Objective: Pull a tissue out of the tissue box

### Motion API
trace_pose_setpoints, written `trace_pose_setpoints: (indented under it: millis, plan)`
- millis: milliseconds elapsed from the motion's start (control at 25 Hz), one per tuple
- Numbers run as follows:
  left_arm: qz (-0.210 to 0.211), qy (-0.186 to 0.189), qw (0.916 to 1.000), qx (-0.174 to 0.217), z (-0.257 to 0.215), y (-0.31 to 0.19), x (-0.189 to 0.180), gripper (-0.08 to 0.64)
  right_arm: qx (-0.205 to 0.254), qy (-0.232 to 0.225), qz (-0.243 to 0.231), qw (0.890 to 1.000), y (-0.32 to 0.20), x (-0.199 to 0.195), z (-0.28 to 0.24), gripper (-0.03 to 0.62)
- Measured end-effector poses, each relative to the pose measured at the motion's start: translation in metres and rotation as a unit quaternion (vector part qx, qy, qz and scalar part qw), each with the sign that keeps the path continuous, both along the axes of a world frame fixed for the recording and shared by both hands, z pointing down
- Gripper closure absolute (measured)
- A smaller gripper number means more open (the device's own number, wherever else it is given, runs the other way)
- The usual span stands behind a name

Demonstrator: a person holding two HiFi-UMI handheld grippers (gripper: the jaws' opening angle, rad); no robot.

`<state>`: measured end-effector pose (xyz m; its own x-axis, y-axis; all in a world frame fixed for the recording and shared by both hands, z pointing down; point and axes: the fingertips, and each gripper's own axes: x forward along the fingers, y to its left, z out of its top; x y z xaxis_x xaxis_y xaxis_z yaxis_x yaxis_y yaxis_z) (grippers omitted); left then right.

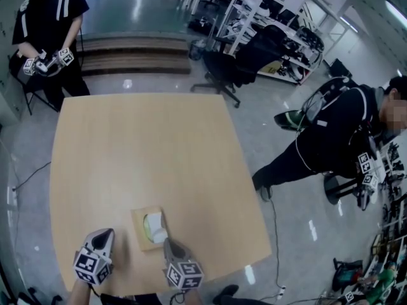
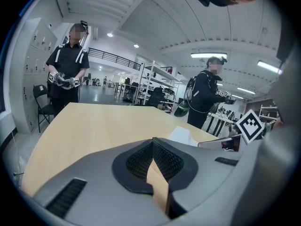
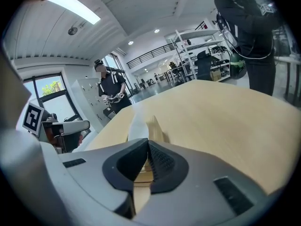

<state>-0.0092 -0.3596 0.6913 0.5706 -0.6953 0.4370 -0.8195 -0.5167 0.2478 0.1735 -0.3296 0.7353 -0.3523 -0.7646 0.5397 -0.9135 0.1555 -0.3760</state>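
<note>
The right hand-held gripper pinches the tissue standing up from the tissue box.

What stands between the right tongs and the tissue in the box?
Nothing visible does. The right tongs are already shut on the tissue that sticks up from the tissue box.

Grey left gripper, right gripper; black-white marker cubes.

No legible text, label, brand, number or sign in any view.
</note>
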Motion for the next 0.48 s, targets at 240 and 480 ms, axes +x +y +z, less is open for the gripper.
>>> trace_pose_setpoints:
  millis: [240,480]
  plan:
    - [-0.005,-0.001,1.0,0.008,-0.004,-0.002,-0.003,0.552,0.008,-0.002,-0.001,1.0,0.0,0.0,-0.005,0.591]
    - [-0.005,0.0,0.9999,0.013,-0.009,0.001,-0.007,0.552,0.02,-0.001,-0.004,1.0,0.002,-0.004,-0.015,0.591]
